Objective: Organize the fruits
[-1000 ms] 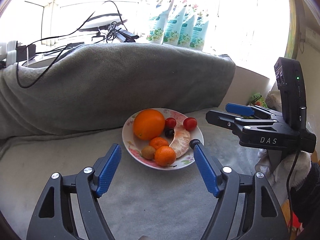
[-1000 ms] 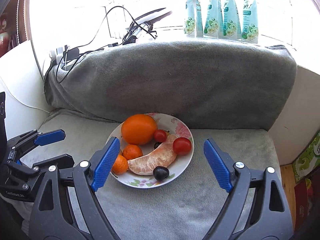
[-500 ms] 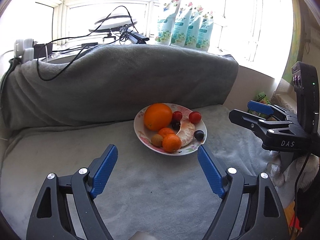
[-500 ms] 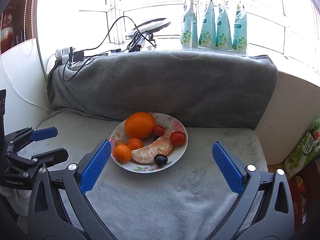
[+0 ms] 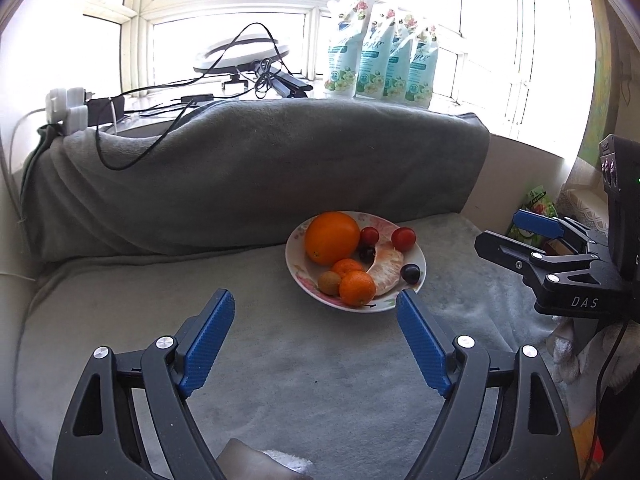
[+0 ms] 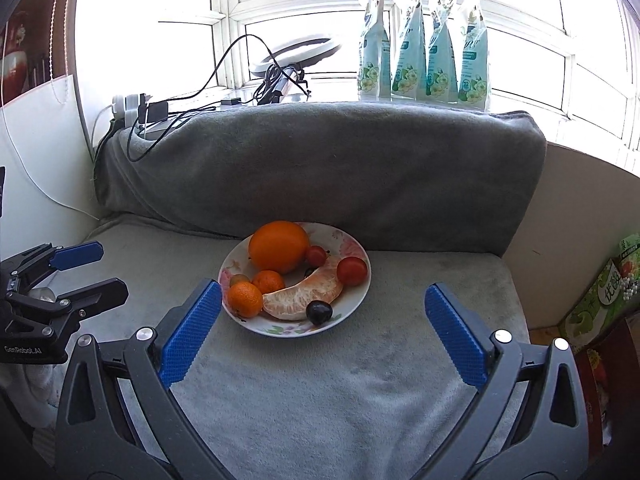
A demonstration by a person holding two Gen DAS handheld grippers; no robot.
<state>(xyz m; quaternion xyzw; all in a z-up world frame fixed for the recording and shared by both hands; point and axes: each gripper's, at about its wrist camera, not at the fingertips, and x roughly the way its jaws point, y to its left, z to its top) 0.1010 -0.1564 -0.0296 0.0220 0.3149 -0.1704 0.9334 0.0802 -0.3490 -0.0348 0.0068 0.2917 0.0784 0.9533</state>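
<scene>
Both the left gripper and right gripper are spread, empty; the plate with fruit at 12 o'clock; the pomelo piece looks soft, so hold its middle gently

1. Strong daylight came through the window across the top of both frames, and its panes were blown out to plain white.
2. The backlit grey blanket looked dim against that glare.
3. Soft shadow lay under the plate at its lower rim.
4. Fisheye bending curved the window bars, and dark vignetting filled the frame corners.
5. Focus was sharp throughout, with no motion blur.
</scene>
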